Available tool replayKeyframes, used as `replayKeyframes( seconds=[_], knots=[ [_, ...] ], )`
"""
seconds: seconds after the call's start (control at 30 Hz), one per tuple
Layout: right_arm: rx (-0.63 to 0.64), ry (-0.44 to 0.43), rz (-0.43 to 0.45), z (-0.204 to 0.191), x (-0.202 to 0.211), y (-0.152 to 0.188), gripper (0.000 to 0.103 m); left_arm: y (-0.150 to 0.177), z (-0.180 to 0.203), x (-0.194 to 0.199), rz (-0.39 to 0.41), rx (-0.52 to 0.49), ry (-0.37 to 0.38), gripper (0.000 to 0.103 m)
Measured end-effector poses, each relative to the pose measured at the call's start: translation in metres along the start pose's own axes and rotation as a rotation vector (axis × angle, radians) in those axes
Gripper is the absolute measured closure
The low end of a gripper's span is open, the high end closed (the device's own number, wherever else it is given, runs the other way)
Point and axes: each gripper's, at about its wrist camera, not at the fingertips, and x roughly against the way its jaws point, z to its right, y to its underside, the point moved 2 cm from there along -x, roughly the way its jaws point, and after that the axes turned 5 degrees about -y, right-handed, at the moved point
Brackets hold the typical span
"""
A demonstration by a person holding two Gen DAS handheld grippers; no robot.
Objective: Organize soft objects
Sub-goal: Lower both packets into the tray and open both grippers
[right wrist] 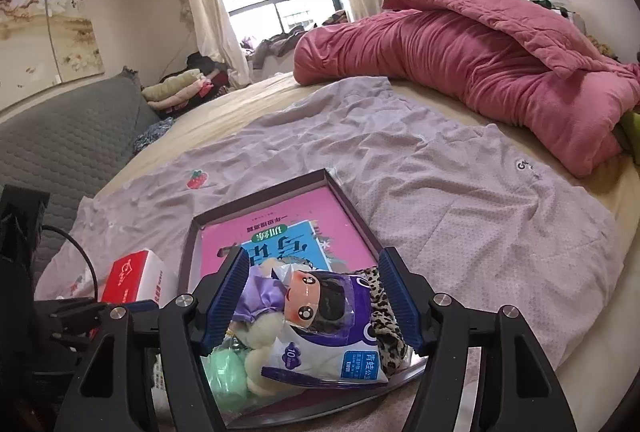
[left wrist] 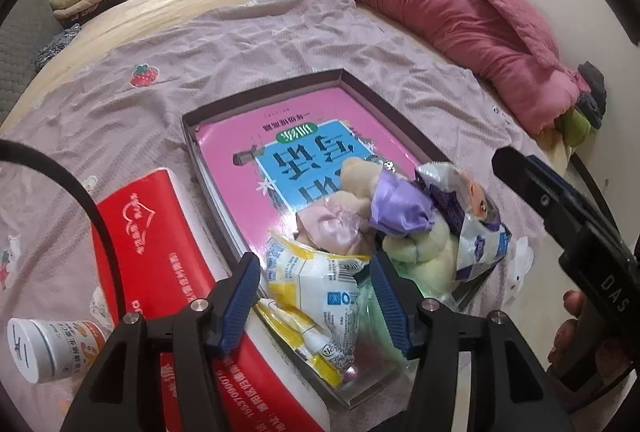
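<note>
Purple-and-white plastic packet printed with a cartoon doll face (right wrist: 320,332) lies between the blue ribbed pads of the right gripper (right wrist: 316,296), with clear gaps on both sides: the jaws are spread and grip nothing. Just left of this packet, under the left pad, sits a cream plush toy in a shiny purple dress (right wrist: 260,308), and below that a pale green soft bundle (right wrist: 224,372). A leopard-print fabric piece (right wrist: 384,312) lies beside the right pad. All rest in the near end of a shallow dark-rimmed cardboard tray (right wrist: 256,188), whose floor ahead of the gripper is covered by a pink book with a blue panel (right wrist: 280,228).

In the left wrist view, the left gripper (left wrist: 316,296) straddles a yellow-and-white plastic snack packet (left wrist: 316,284) at the tray's near corner; whether its pads press the packet cannot be told. Left of this gripper lies a red-and-white tissue pack (left wrist: 160,252), and farther left a white capped bottle (left wrist: 52,348). Everything sits on a lilac wrinkled cloth (left wrist: 280,44) spread over the bed, with a rose-pink quilt (left wrist: 420,0) well beyond.
</note>
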Motion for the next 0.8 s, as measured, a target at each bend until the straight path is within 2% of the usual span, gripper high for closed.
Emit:
replayKeyframes(
  seconds=[0.43,0.5,0.8],
  knots=[
    [0.057,0.013,0.022,-0.017,0.015,-0.006,0.032,-0.003,-0.005,0.029,0.055,0.018,0.006,0.044],
    [0.071,0.016,0.034,-0.021,0.019,-0.007,0.030,-0.001,-0.006,0.038,0.074,0.018,0.003,0.042],
    [0.128,0.004,0.056,-0.047,0.036,-0.014,0.029,0.007,-0.020,0.072,0.125,0.037,-0.010,0.042]
  ],
)
